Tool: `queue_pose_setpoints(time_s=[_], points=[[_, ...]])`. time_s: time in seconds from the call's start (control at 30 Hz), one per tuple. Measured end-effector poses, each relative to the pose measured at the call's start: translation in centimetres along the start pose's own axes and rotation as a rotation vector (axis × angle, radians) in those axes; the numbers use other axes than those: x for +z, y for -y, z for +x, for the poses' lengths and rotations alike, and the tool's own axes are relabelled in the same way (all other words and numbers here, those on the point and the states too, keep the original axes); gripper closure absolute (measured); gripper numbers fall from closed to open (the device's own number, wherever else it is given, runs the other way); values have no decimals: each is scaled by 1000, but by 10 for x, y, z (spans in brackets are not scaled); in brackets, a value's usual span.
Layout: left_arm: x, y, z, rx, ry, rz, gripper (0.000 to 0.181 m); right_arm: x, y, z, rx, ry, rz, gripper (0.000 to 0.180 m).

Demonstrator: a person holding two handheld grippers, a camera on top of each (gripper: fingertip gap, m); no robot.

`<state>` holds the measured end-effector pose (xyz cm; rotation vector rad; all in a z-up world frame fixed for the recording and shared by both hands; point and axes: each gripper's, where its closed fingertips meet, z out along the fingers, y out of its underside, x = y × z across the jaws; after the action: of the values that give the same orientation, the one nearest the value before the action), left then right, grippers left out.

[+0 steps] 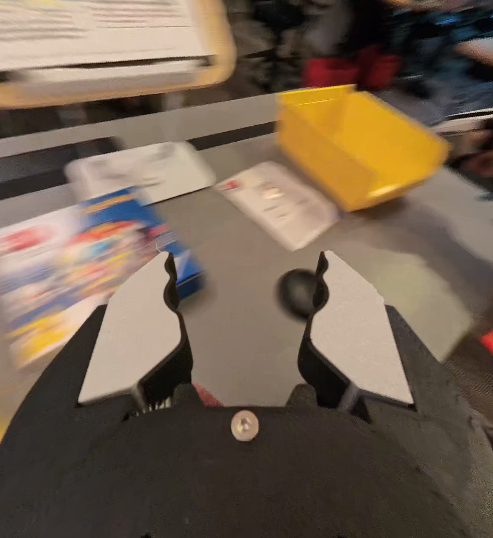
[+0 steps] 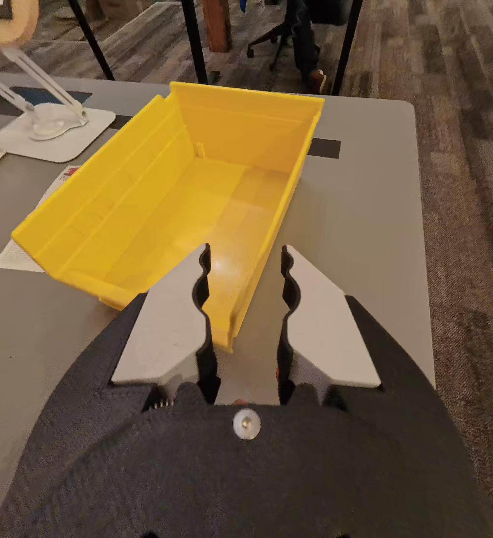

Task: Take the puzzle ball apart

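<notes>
I am holding the left gripper (image 1: 246,256) empty, jaws spread wide, ready to take the dark puzzle ball (image 1: 296,294) lying behind its right finger; the right gripper (image 2: 246,247) is hovering, jaws parted, empty.

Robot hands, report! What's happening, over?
Left gripper open, empty. Right gripper open above yellow plastic bin. Dark round puzzle ball on table, untouched. Nothing blocking.

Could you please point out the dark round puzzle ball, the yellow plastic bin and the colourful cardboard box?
Dark round puzzle ball (image 1: 296,292), left wrist view: its visible left half.
Yellow plastic bin (image 2: 140,192), right wrist view: its left inner wall.
Colourful cardboard box (image 1: 73,273), left wrist view: its printed top face.
</notes>
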<state>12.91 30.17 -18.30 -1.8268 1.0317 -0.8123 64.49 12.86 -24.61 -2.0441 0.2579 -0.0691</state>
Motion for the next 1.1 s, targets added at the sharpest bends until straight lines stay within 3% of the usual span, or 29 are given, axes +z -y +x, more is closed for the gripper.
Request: queue_pose_setpoints(time_s=[0.17, 0.23, 0.3, 0.37, 0.43, 0.6, 0.7, 1.1], points=[[-185, -63, -183, 26, 674, -131, 93, 13, -9, -15, -37, -47, -25, 129], [-234, -99, -215, -27, 820, -191, 92, 19, -9, -13, -67, -110, -32, 129], [-252, -142, -229, -125, 849, -265, 87, 24, -8, -10, -98, -161, -47, 132], [-249, -177, -233, -215, 821, -325, 81, 26, -9, 2, -169, -259, -71, 138], [-236, -191, -234, -313, 785, -298, 91, 32, -13, 6, -192, -285, -107, 140], [-217, -217, -253, -363, 769, -339, 158, 37, -17, 18, -219, -324, -135, 156], [-218, -214, -274, -351, 812, -350, 173, 41, -21, 23, -196, -319, -133, 161], [-137, -165, -361, -230, 603, -374, 177, 44, -18, 37, -192, -300, -128, 170]])
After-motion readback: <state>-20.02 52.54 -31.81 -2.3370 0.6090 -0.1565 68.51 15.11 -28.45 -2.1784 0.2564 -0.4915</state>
